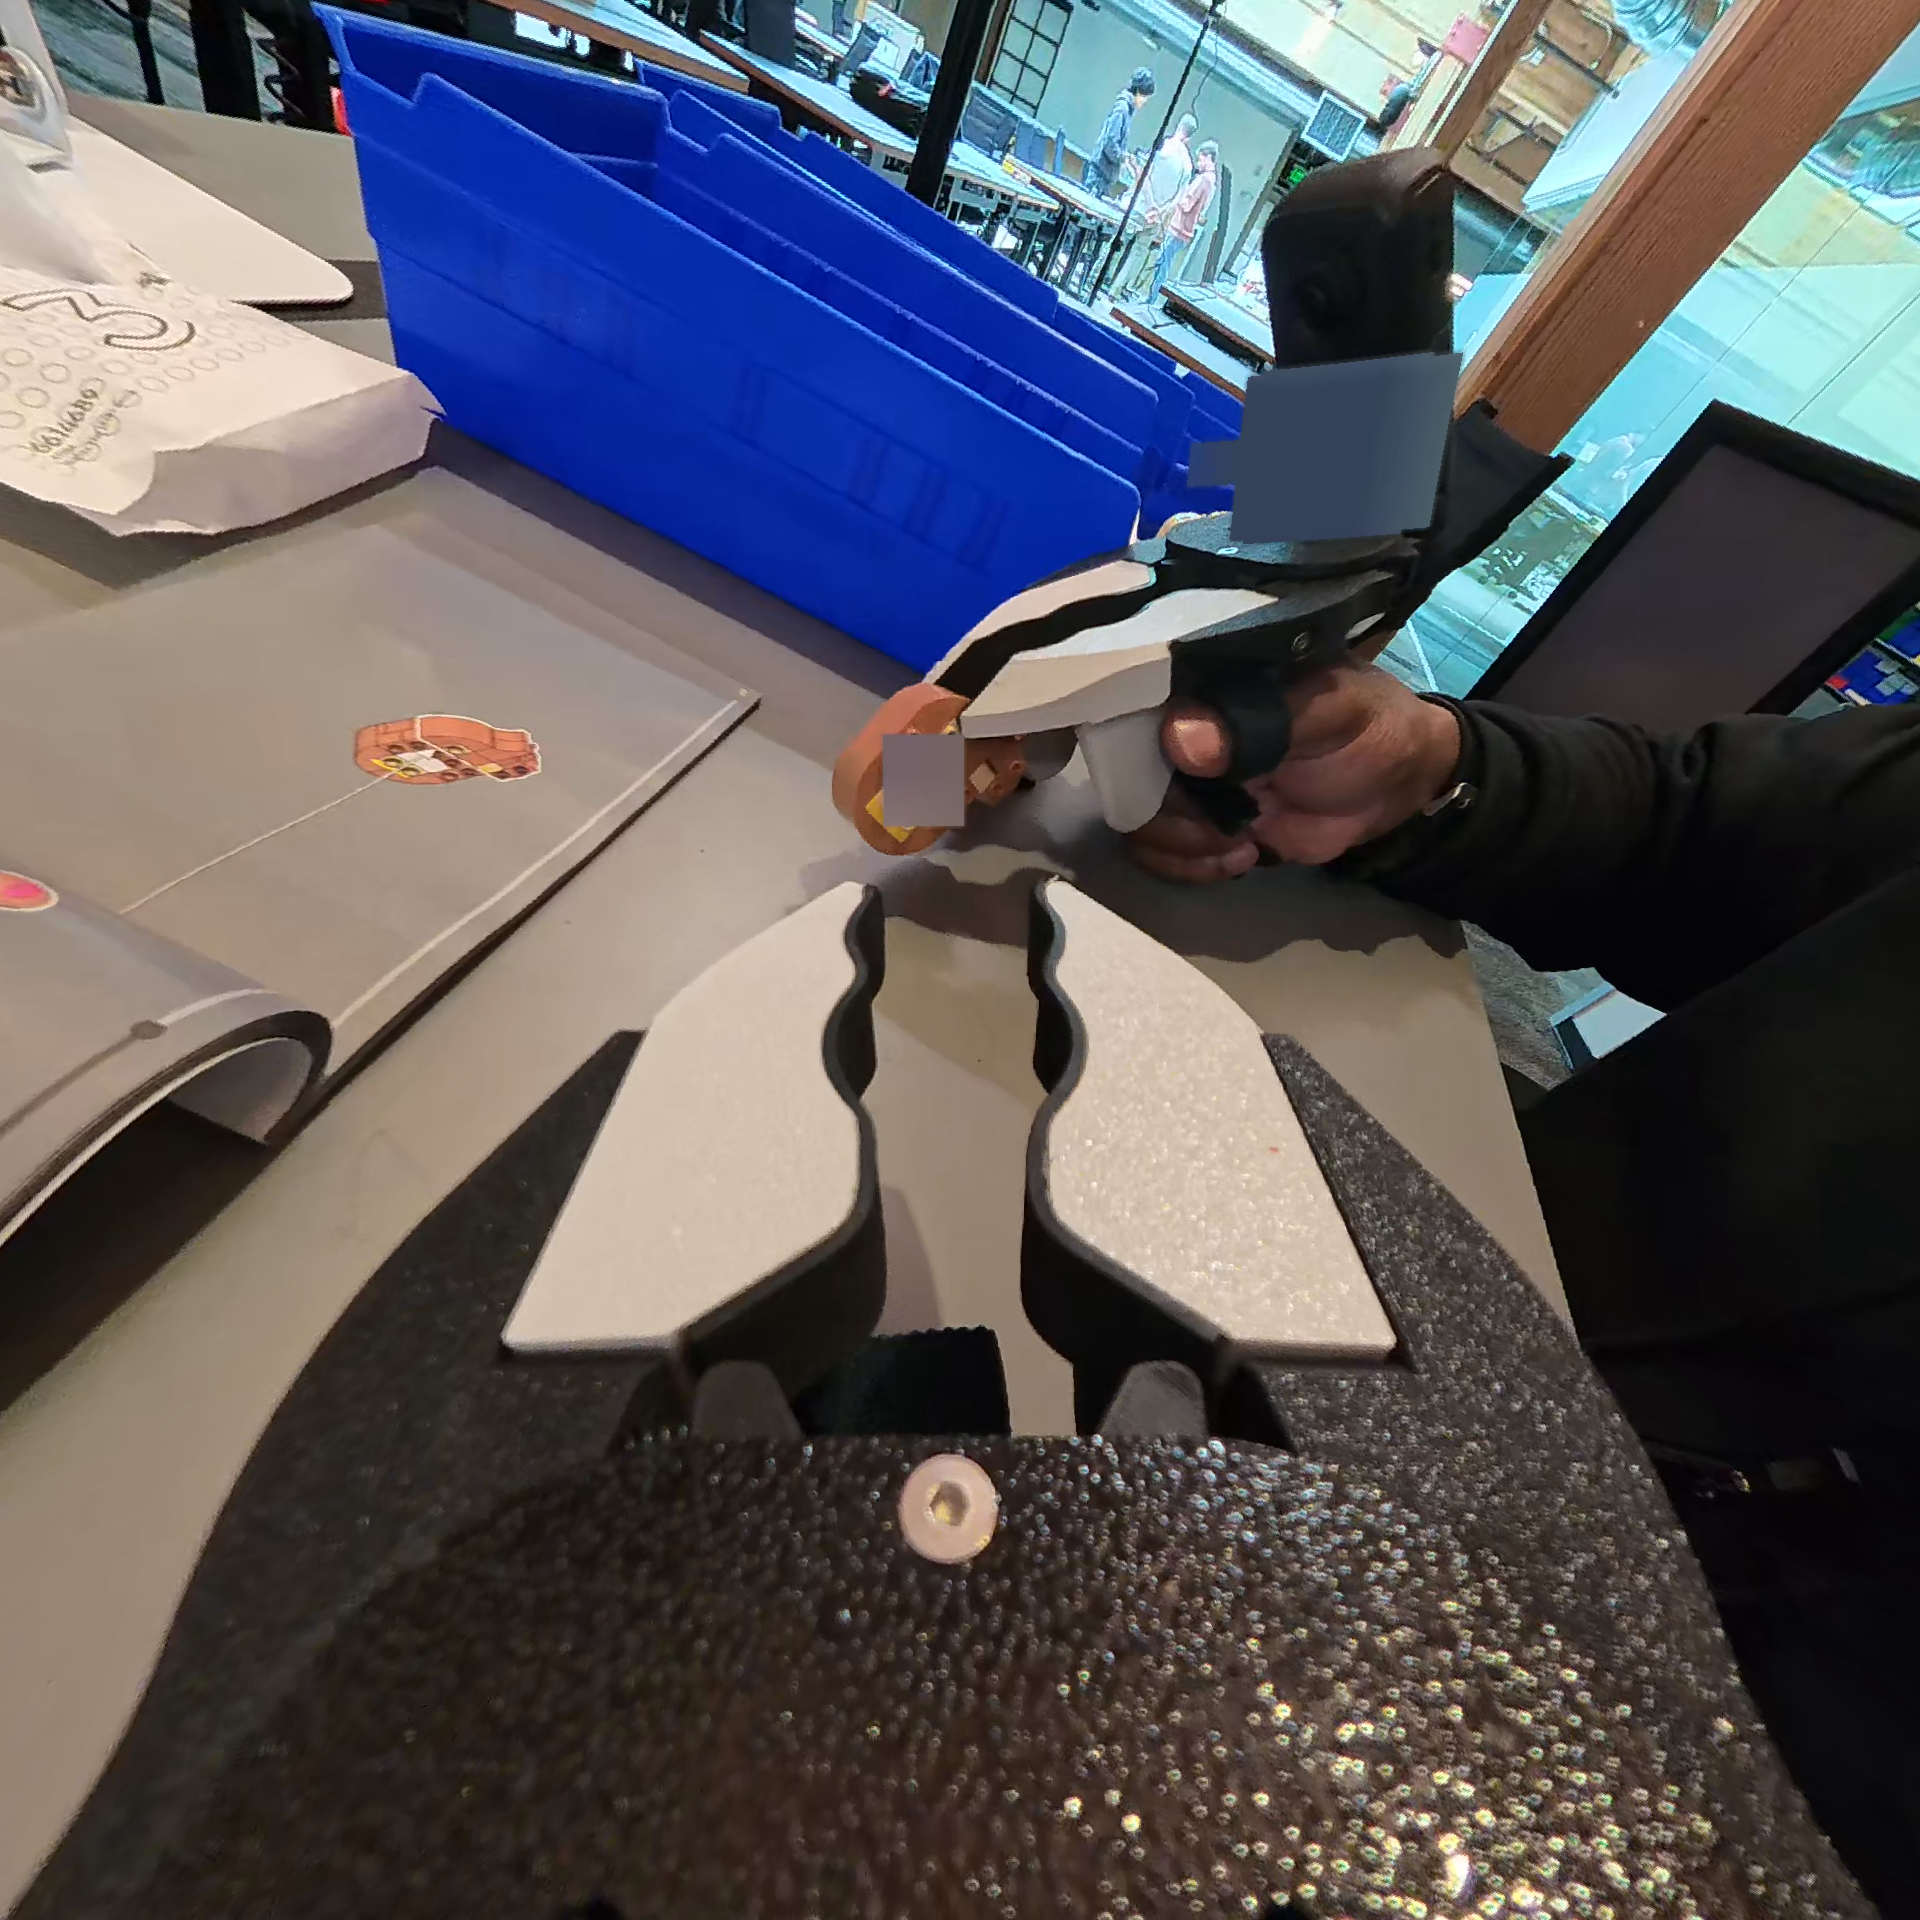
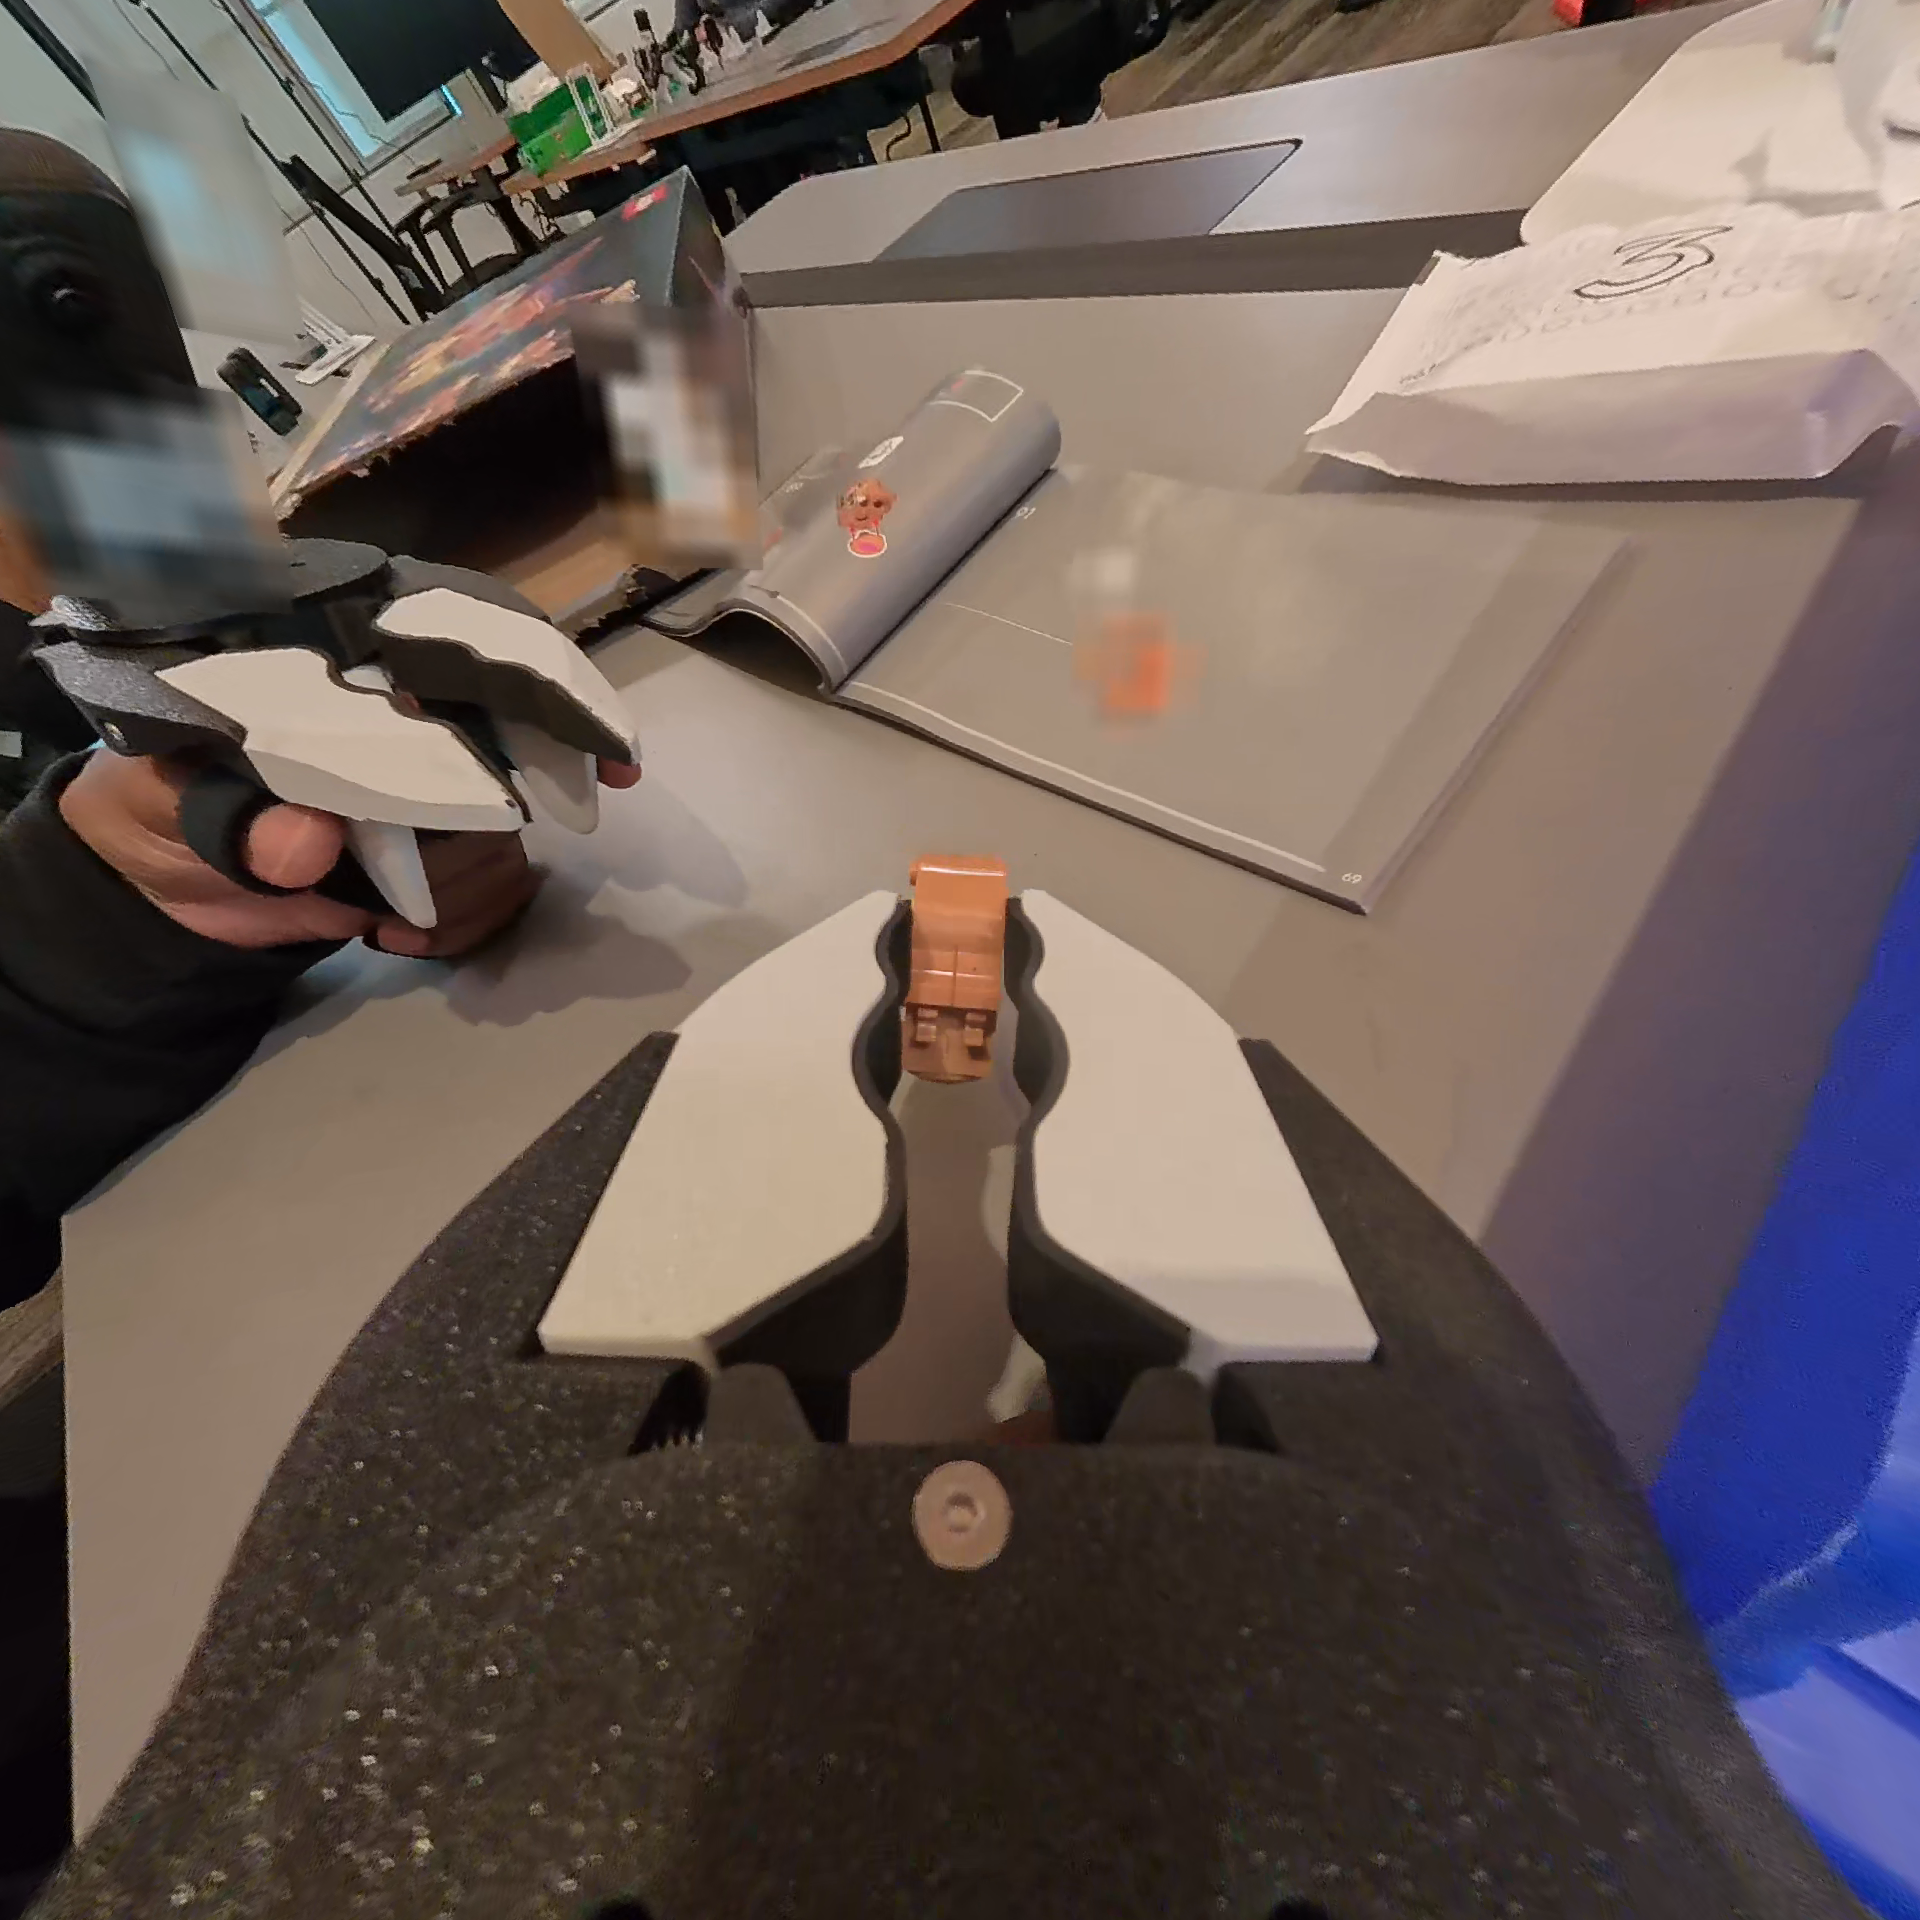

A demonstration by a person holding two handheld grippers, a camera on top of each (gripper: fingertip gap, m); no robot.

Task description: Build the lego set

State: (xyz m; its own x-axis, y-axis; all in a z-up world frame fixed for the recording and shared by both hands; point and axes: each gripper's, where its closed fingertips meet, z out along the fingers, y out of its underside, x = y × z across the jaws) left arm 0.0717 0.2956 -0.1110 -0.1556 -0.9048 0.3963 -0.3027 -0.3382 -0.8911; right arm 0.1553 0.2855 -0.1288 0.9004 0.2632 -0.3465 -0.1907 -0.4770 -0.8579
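Note:
My right gripper (image 2: 956,920) is shut on a small brown brick assembly (image 2: 951,966); both pads press its sides and hold it just above the grey table (image 2: 727,935). In the left wrist view the same assembly (image 1: 868,764) sticks out of the right gripper's (image 1: 951,743) fingertips, showing yellow and tan pieces. My left gripper (image 1: 956,909) is open and empty, its tips a short way in front of and below that assembly. In the right wrist view the left gripper (image 2: 566,779) hangs at the left, with nothing between its fingers.
An open grey instruction booklet (image 1: 364,748) (image 2: 1247,675) lies on the table. Blue bins (image 1: 727,364) (image 2: 1829,1351) stand along one side. A white paper bag (image 1: 156,395) (image 2: 1610,364) lies beyond the booklet. A dark printed box (image 2: 468,384) and a monitor (image 1: 1714,582) stand nearby. Across from one pair of fingers to the other is roughly 9 cm.

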